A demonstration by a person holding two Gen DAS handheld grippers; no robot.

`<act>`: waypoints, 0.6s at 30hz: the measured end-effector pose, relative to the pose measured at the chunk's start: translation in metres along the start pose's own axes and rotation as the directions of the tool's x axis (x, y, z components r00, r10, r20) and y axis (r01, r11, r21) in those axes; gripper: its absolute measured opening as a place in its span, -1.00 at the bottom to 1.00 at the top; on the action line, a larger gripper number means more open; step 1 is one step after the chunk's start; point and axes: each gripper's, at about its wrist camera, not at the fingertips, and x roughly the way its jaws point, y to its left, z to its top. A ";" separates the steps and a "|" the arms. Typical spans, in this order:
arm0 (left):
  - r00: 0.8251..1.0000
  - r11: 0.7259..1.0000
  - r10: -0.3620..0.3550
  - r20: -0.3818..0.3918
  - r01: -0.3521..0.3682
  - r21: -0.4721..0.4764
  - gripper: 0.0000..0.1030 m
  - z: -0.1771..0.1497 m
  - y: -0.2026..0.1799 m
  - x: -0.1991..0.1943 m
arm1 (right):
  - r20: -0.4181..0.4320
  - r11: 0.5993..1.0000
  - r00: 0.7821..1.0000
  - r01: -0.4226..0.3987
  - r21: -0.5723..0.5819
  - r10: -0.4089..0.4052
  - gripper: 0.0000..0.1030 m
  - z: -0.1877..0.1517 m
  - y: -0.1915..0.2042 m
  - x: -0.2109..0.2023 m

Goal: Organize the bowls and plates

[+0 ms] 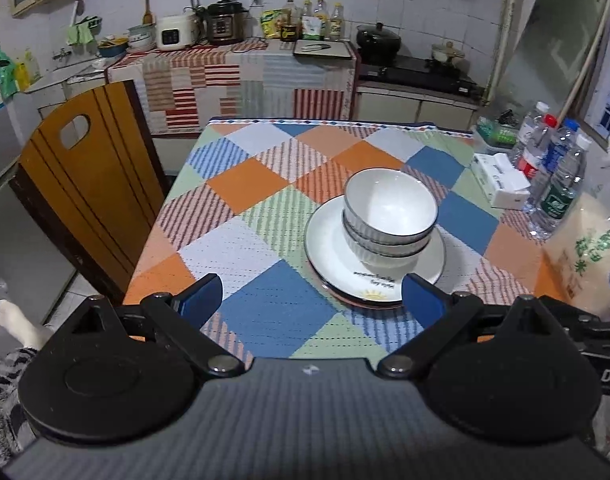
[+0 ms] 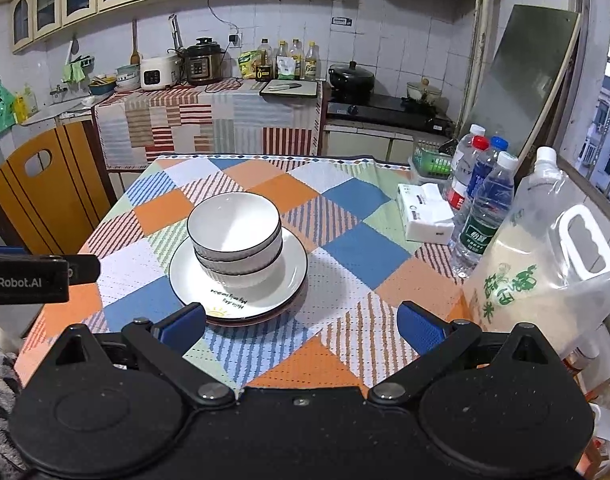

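- Left wrist view: two nested white ribbed ceramic bowls (image 1: 389,216) are seen right of centre, stacked on white round plates (image 1: 329,244) over the checked tablecloth (image 1: 265,312); the left gripper (image 1: 311,300) is spread wide, nothing held.
- Right wrist view: the right gripper (image 2: 301,326) is likewise released and empty; the stack sits left of centre.
- Risk: the bowls appear slightly tilted; a nudged plate rim could slide them off.
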 end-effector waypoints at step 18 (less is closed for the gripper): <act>1.000 1.000 0.009 0.024 -0.009 0.022 0.89 -0.006 -0.004 0.006 | 0.020 0.999 0.999 0.042 -0.013 -0.042 1.00 -0.004 0.005 0.007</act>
